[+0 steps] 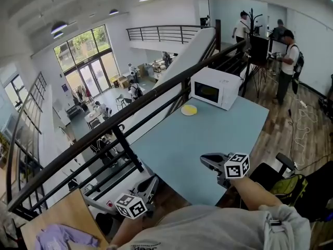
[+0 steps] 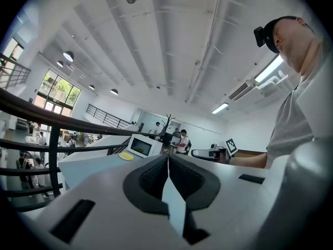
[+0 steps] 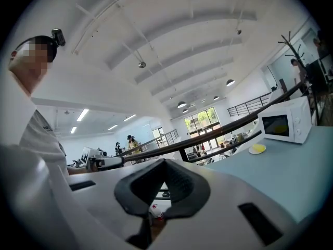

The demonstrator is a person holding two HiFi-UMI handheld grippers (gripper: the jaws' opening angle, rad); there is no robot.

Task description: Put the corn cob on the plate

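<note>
A small pale plate (image 1: 189, 110) with something yellow on it lies at the far end of the light blue table (image 1: 208, 145), next to the microwave. It is too small to tell whether the yellow thing is the corn cob. The same plate is in the left gripper view (image 2: 126, 156) and the right gripper view (image 3: 257, 149). My left gripper (image 1: 154, 180) hangs off the table's near left corner, jaws together (image 2: 167, 158), empty. My right gripper (image 1: 204, 159) hovers over the near edge, jaws together (image 3: 164, 161), holding nothing. Both are far from the plate.
A white microwave (image 1: 216, 87) stands at the table's far end. A black railing (image 1: 130, 116) runs along the table's left side above an open lower floor. People (image 1: 286, 61) stand at the back right. A wooden surface with purple cloth (image 1: 65, 237) is at lower left.
</note>
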